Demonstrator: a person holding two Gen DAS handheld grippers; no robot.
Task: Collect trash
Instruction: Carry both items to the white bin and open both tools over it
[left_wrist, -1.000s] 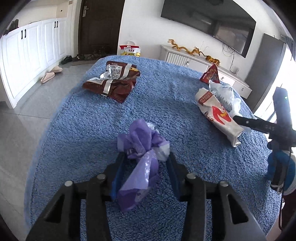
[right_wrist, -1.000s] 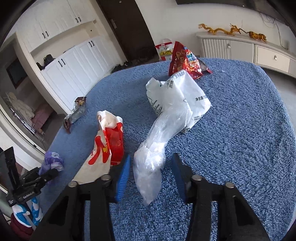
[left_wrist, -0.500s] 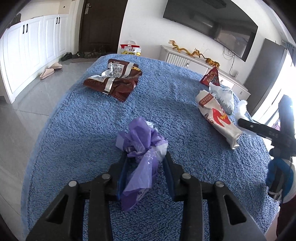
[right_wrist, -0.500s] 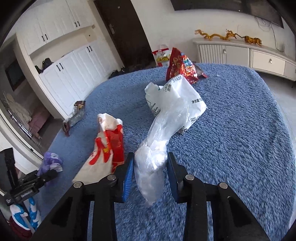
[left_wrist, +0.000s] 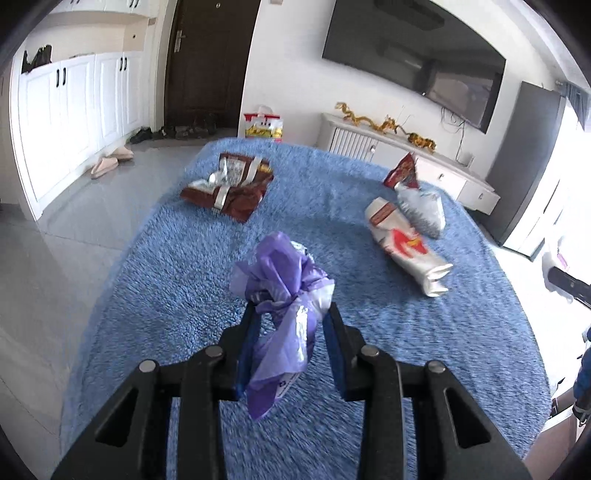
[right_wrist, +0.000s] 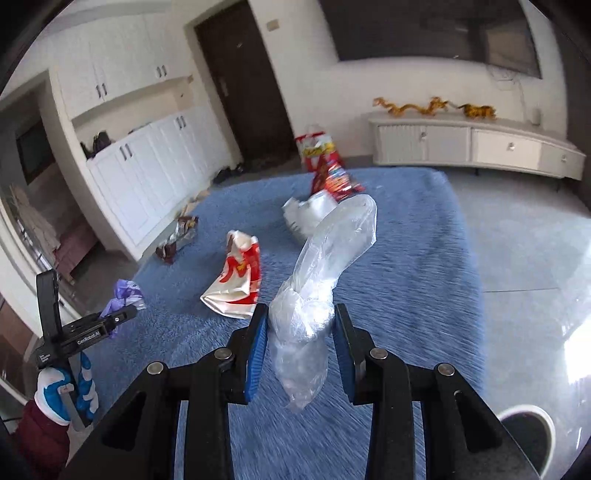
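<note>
My left gripper (left_wrist: 290, 314) is shut on a crumpled purple plastic bag (left_wrist: 282, 291) and holds it above the blue rug (left_wrist: 177, 258). My right gripper (right_wrist: 298, 315) is shut on a clear plastic bag (right_wrist: 325, 258), lifted off the rug (right_wrist: 417, 266). On the rug lie a brown snack wrapper (left_wrist: 229, 186), a red-and-white paper bag (left_wrist: 404, 243), a white printed bag (left_wrist: 423, 206) and a red chip bag (left_wrist: 402, 171). The right wrist view shows the red-and-white bag (right_wrist: 236, 277), the white bag (right_wrist: 306, 214), the chip bag (right_wrist: 330, 179) and the left gripper with the purple bag (right_wrist: 123, 295).
A low white cabinet (right_wrist: 472, 147) stands along the far wall. White cupboards (left_wrist: 74, 118) and slippers (left_wrist: 110, 162) are at the left. A red shopping bag (left_wrist: 263, 125) stands on the floor by the door. A dark round container rim (right_wrist: 524, 432) shows at the lower right.
Both grippers closed on their bags and rose. The purple bag and the clear bag came off the rug. The clear bag separated from the white printed bag.
</note>
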